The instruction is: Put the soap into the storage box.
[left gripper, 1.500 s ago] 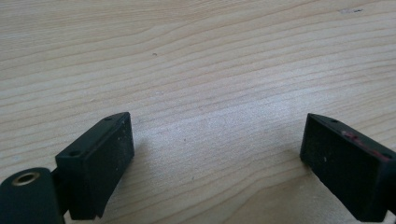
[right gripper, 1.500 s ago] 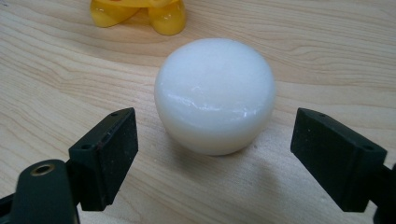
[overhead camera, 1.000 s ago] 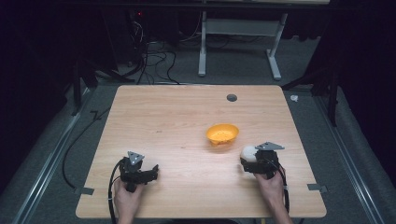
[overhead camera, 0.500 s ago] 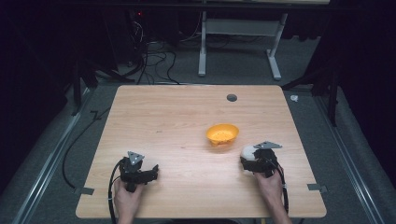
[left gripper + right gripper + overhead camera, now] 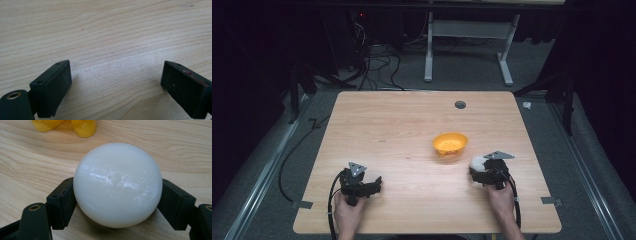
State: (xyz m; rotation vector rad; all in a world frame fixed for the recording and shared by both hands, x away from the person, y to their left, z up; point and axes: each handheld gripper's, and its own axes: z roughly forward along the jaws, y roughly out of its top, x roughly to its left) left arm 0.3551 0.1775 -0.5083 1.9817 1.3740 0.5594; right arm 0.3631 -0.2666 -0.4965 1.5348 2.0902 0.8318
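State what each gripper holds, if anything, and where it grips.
The right gripper clamps a white ball across its widest part, a jaw on each side. The left gripper holds nothing.

No text, label, brand, number or sign can be read in any of the views.
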